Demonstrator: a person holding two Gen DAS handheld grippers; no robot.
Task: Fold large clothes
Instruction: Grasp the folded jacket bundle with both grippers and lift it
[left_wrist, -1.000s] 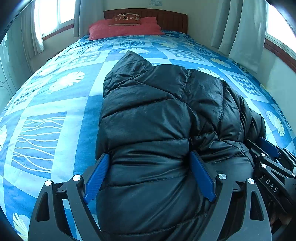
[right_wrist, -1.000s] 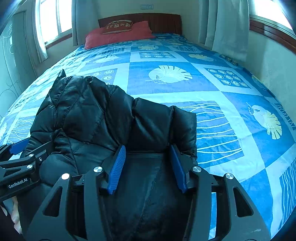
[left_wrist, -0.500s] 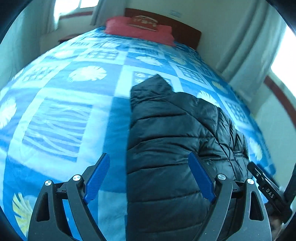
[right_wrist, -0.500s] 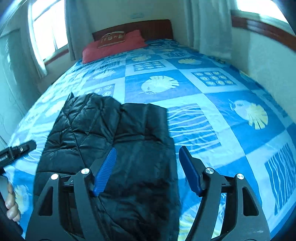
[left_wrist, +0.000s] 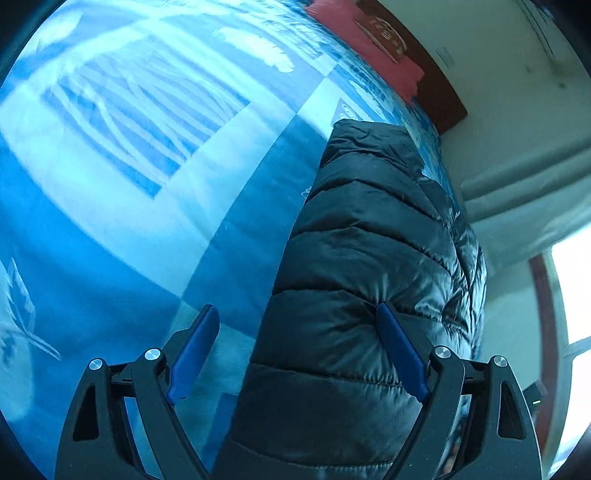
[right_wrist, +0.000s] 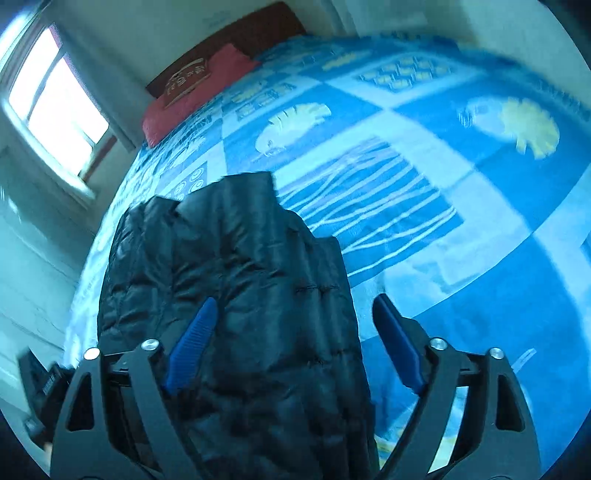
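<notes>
Left tool (left_wrist: 297, 350) wide open, nothing gripped; black puffer jacket (left_wrist: 369, 280) lies under its right finger, left finger over bare bedspread. Right tool (right_wrist: 291, 339) with jaws opening, jacket (right_wrist: 240, 280) between them but unpressed, nearer the left pad. Jacket folded into a long quilted, shiny bundle. It rests on blue patterned bed (right_wrist: 424, 122); red pillow (right_wrist: 192, 99) at headboard, window (right_wrist: 51, 103) beyond.
</notes>
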